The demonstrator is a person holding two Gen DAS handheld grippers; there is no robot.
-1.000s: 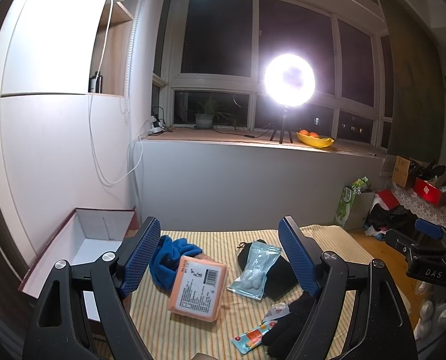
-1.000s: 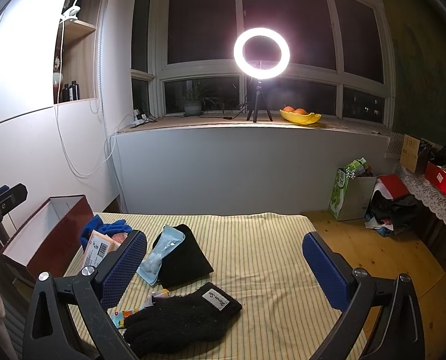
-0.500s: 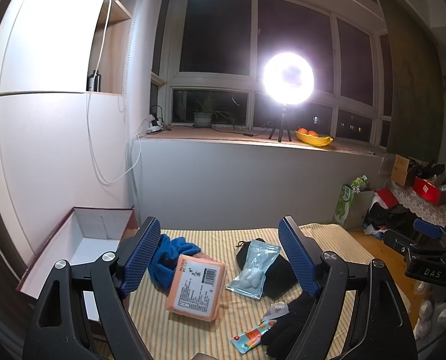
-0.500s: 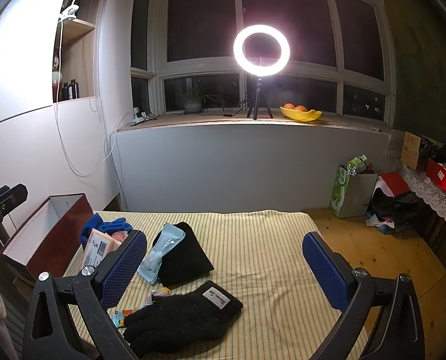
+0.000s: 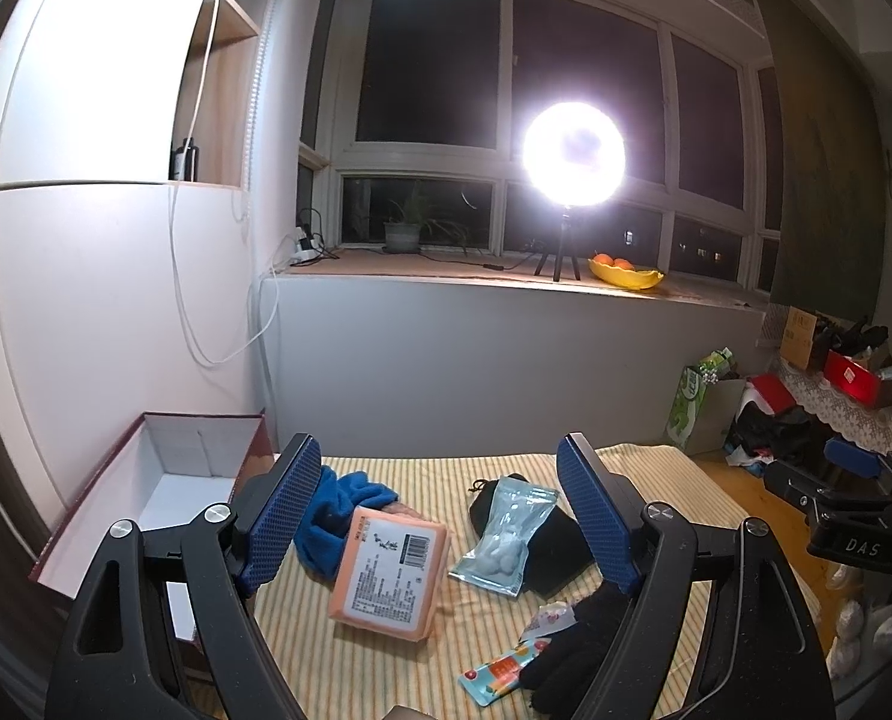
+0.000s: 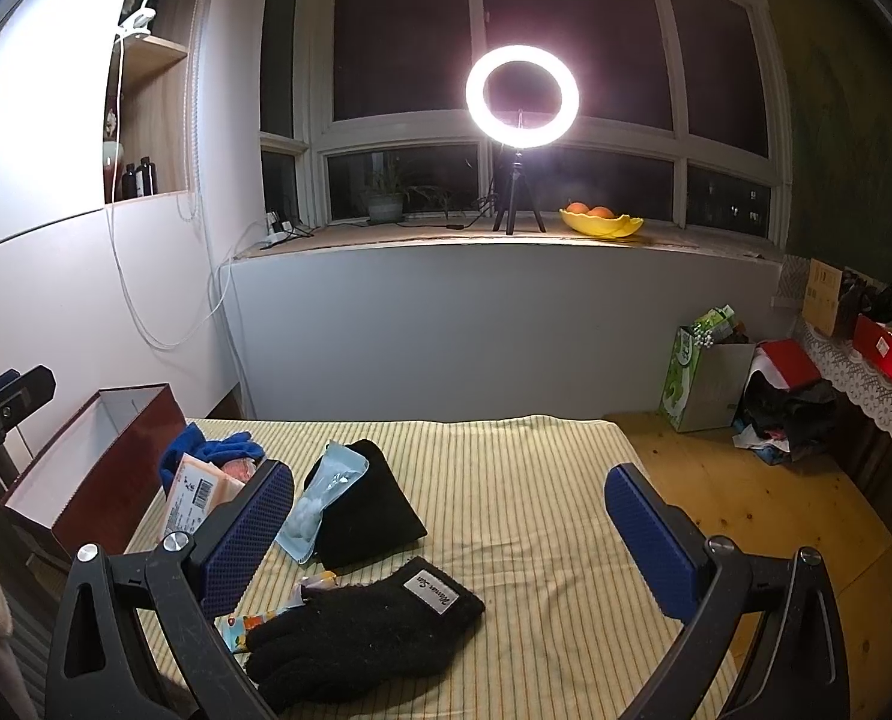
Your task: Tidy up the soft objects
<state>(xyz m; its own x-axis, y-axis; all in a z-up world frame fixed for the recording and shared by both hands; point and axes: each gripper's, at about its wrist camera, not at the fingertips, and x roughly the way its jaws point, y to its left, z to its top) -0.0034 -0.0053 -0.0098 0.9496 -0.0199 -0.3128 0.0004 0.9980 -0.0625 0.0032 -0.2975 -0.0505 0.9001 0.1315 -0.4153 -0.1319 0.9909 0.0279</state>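
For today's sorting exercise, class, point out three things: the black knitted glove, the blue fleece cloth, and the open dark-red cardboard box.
black knitted glove (image 6: 362,630): right wrist view, on the palm.
blue fleece cloth (image 5: 332,510): left wrist view, on its bunched middle.
open dark-red cardboard box (image 5: 176,480): left wrist view, on the white inside.

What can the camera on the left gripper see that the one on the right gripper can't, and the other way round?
Only the left wrist view shows the white floor of the open box and the whole orange packet. Only the right wrist view shows the whole black glove with its label, and the wooden floor. Both show the striped cloth, blue fabric, cotton-ball bag, black pouch, ring light and fruit bowl.
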